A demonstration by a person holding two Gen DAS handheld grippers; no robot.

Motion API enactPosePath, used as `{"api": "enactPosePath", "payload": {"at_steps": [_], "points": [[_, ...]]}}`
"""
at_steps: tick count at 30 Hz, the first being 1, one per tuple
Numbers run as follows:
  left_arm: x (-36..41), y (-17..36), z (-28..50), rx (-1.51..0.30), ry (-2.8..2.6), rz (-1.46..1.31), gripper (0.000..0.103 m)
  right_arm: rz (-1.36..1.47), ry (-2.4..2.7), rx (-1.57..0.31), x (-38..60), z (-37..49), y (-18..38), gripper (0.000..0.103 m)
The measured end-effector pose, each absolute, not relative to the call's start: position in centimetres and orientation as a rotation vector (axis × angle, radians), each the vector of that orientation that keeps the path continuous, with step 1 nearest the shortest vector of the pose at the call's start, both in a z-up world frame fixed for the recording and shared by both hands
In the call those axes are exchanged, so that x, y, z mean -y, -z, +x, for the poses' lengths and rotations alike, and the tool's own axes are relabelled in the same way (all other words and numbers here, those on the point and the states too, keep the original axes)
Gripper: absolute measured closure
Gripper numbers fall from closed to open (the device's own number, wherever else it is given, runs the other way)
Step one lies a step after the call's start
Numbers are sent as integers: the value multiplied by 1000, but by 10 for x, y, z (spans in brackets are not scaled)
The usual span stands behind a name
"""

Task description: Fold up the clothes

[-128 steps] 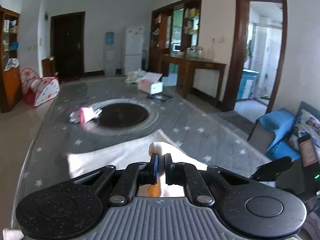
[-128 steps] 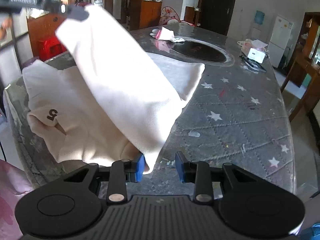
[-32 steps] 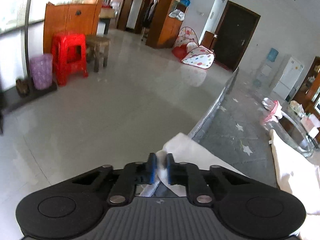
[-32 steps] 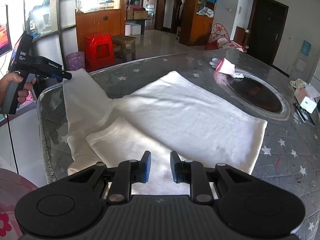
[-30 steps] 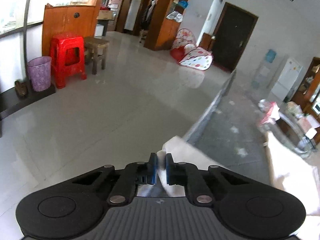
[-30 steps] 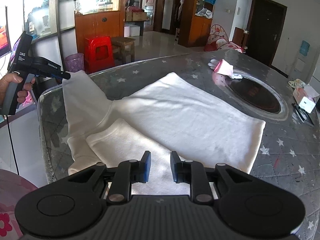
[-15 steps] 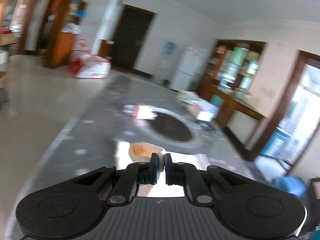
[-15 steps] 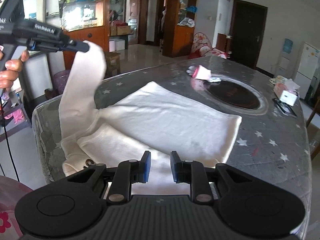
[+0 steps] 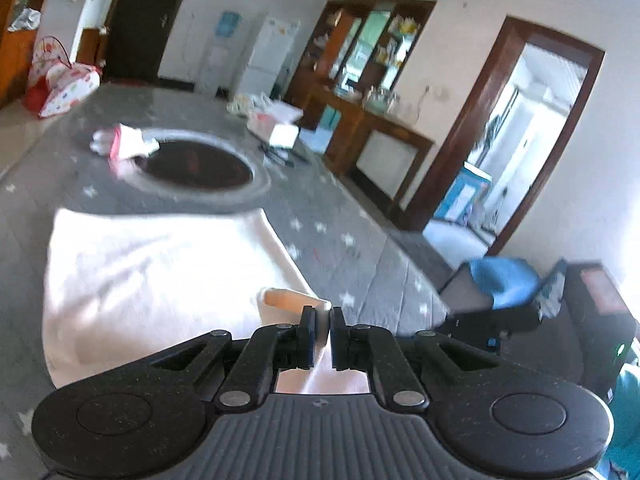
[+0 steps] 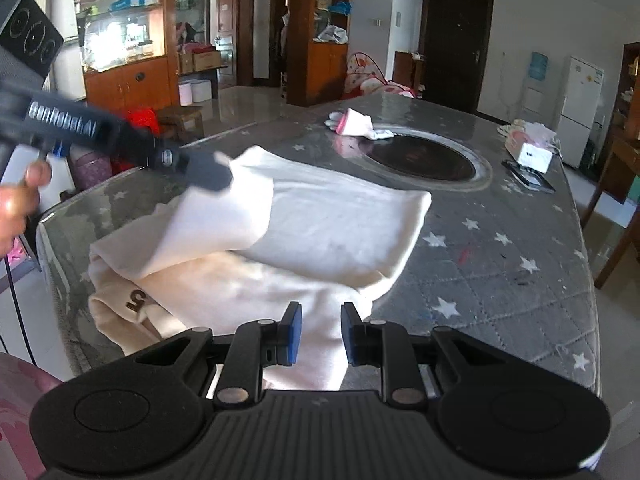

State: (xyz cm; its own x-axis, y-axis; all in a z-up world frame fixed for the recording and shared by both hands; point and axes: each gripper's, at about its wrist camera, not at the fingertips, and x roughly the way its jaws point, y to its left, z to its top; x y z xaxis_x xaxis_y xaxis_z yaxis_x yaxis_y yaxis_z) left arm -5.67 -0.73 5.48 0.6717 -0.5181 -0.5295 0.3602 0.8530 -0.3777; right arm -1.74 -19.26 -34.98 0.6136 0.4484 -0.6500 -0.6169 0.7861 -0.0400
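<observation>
A cream sweatshirt [image 10: 332, 224] lies folded on the grey star-patterned table [image 10: 500, 264], a dark "5" mark [image 10: 138, 298] near its left end. My left gripper [image 9: 322, 332] is shut on the cuff of one sleeve [image 9: 292, 300]. From the right wrist view, that left gripper [image 10: 208, 172] holds the sleeve [image 10: 208, 228] lifted and stretched over the sweatshirt's body, a hand [image 10: 16, 204] on its handle. My right gripper [image 10: 320, 334] hovers open over the sweatshirt's near edge, cloth showing below the gap.
A round black inset [image 10: 420, 160] sits mid-table, with a pink-and-white cloth [image 10: 356, 124] at its rim. A tissue box [image 10: 532, 152] and a dark flat object [image 10: 528, 176] lie at the far right. Red stools [image 10: 140, 120] and cabinets stand left.
My left gripper has swung the sleeve from beyond the table's left edge up and across over the sweatshirt's body. The right gripper has stayed at the near edge, still open.
</observation>
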Motion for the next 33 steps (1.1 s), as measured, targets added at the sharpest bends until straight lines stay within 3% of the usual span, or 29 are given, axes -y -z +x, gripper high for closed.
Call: {"api": "enactPosePath", "payload": {"at_steps": [3,7,19,27,33], "points": [[8,-46,-63,-683,532,-223,82,-275,-616,-670,192,-16,349,82],[-7,-41,-75,-672,557,-193,60,-278,-615,-667,190,-14,347,82],[-80,-9,-96,-733,349,-184,66,-303,-705,-697,153,-4,358,82],[-119,5,-103,-788,225,-209,79,-341,-738,-747,133,3,375,82],[-105,-4,-89,-737,292,-204,81,-340,-737,-737,135,3,370,82]]}}
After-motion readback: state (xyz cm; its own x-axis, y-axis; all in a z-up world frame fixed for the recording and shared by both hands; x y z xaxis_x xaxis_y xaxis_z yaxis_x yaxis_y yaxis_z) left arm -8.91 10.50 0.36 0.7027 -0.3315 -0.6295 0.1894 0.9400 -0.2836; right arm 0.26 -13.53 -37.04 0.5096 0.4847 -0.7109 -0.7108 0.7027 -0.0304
